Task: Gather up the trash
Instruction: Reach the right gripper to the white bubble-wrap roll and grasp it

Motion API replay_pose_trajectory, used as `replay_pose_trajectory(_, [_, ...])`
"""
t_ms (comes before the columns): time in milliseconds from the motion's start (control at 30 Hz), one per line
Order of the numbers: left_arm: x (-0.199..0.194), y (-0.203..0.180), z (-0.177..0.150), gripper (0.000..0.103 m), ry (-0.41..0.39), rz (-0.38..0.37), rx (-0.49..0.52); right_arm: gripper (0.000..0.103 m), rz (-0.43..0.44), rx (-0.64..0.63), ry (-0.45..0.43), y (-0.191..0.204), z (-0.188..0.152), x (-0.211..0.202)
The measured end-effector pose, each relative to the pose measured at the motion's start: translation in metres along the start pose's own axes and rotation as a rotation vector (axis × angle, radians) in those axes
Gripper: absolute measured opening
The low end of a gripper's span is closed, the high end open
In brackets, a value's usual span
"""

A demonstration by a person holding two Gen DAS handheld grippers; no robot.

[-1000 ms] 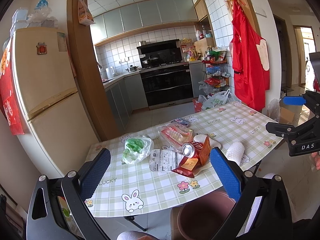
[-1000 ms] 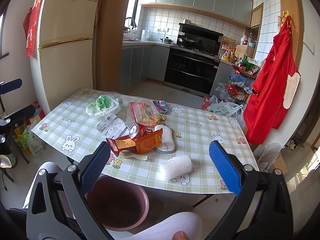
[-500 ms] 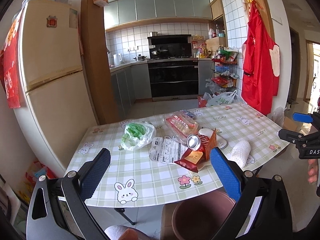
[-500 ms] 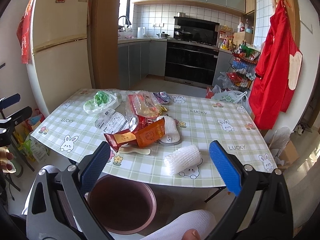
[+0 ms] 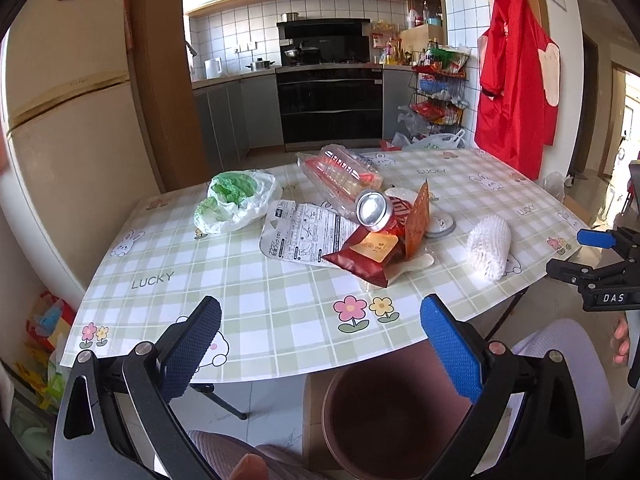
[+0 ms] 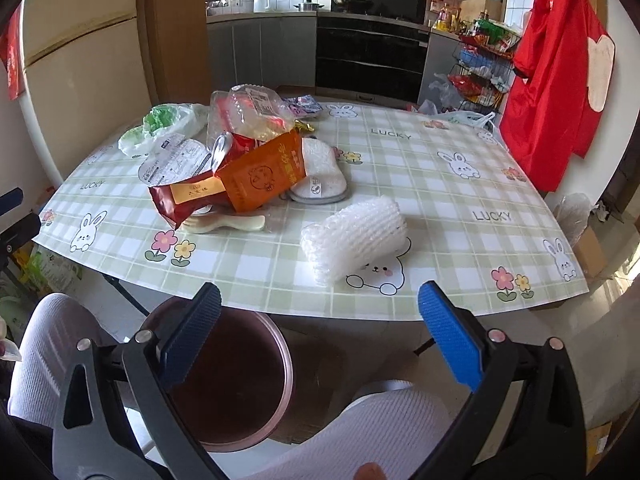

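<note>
In the left wrist view, the left gripper (image 5: pixel 320 344) has its two blue padded fingers wide apart, with nothing between them. Straight ahead of it, past the near edge of the table with the green checked bunny cloth (image 5: pixel 240 288), lies the trash in one pile. A shiny silver and red drink can (image 5: pixel 376 212) lies on its side on top of a dark red snack bag (image 5: pixel 360 258), and an orange packet (image 5: pixel 418 220) leans on the can. Ahead and a bit to the left lie a flat white printed wrapper (image 5: pixel 300 234) and a thin plastic bag with green stuff inside (image 5: pixel 236 200). Ahead and to the right is a roll of white foam net (image 5: pixel 490 246). Right below the fingers stands a round brown bin (image 5: pixel 392 420) on the floor, by the person's knees. In the right wrist view, the right gripper (image 6: pixel 318 344) is wide apart too and holds nothing. The white foam net (image 6: pixel 356 236) is the nearest thing, just ahead of it. I think the net is very light and squishy, so a soft pinch across its middle should do. The can looks light but round and slippery, so it may roll; grab it across its sides. The bags are floppy and crinkly, so pinch an edge.
</note>
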State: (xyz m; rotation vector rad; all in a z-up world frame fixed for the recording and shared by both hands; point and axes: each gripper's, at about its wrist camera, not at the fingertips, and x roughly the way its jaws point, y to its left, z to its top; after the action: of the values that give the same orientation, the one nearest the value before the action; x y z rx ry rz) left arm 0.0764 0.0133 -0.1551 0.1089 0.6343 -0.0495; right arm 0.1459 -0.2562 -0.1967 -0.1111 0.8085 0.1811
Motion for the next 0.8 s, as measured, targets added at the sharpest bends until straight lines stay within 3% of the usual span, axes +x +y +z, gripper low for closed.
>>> replay_pose_trajectory(167, [0.022,0.0,-0.004,0.098,0.028,0.05,0.012,0.097,0.049,0.096,0.058,-0.027,0.005,0.033])
replay_pose_trajectory(267, [0.035,0.01,-0.002,0.098,0.065,-0.023,-0.061,0.097,0.091,0.181,0.08,-0.038,0.011,0.051])
replay_pose_trajectory(333, [0.044,0.015,0.0,0.098,0.09,-0.026,-0.097,0.097,0.12,0.228,0.073,-0.045,0.015,0.065])
replay_pose_trajectory(533, [0.06,0.031,0.003,0.098,0.124,-0.029,-0.161,0.097,0.105,0.368,0.113,-0.057,0.024,0.108])
replay_pose_trajectory(800, [0.069,0.035,0.011,0.098,0.126,-0.026,-0.161,0.097,-0.002,0.441,0.182,-0.066,0.031,0.149])
